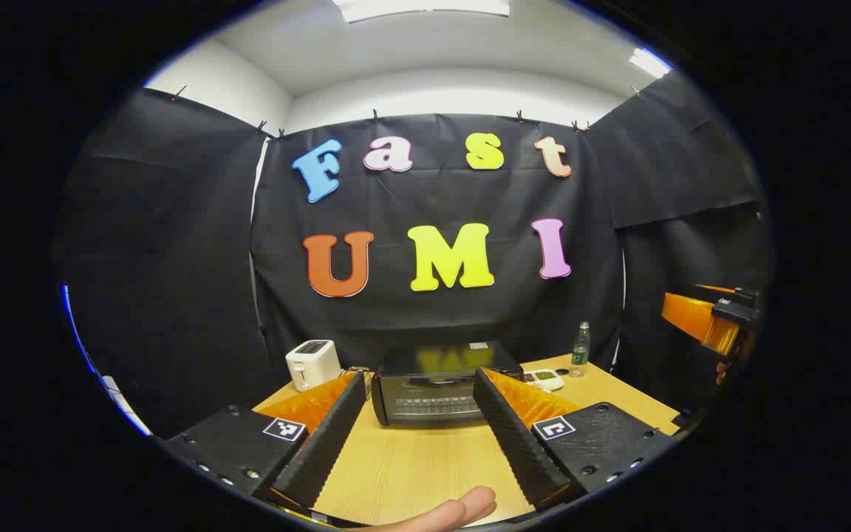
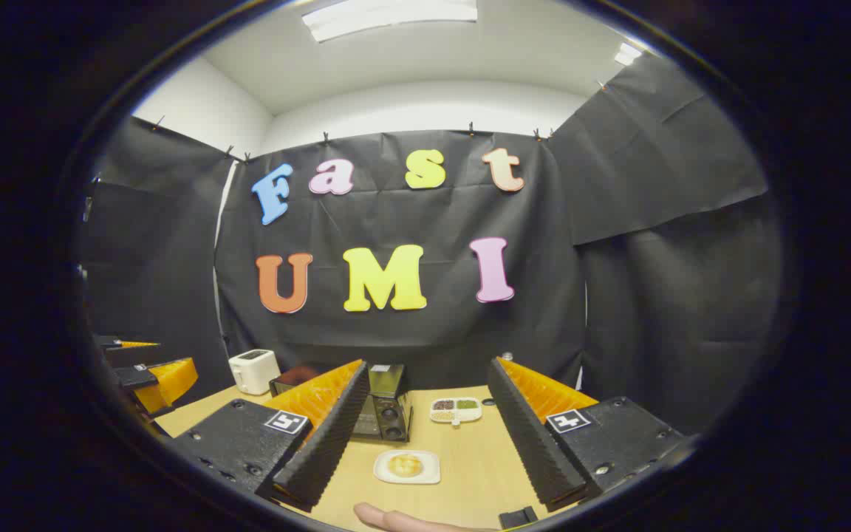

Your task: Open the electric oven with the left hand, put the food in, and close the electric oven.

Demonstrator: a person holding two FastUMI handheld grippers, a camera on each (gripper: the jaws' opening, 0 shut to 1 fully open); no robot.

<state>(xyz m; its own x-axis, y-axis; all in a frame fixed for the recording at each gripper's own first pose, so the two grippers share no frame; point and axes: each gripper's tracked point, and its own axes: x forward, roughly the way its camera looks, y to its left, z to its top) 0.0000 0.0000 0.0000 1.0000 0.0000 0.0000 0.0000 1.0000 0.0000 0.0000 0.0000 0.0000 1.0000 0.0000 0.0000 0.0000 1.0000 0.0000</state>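
Here both claws gape above the table, electric oven closed.

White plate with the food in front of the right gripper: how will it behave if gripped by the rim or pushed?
The plate looks shallow and rigid, so a rim grip is probably thin and slip-prone. On the smooth table it would likely slide, not tip. The rounded food sits loose and may shift if tilted.

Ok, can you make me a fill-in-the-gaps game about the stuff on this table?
1. The oven door is ___.
2. The food lies on a small white ___.
3. The white toaster stands on the ___ side of the oven in the left gripper view.
4. The left gripper has its fingers ___, with nothing held.

Missing words: closed; plate; left; open
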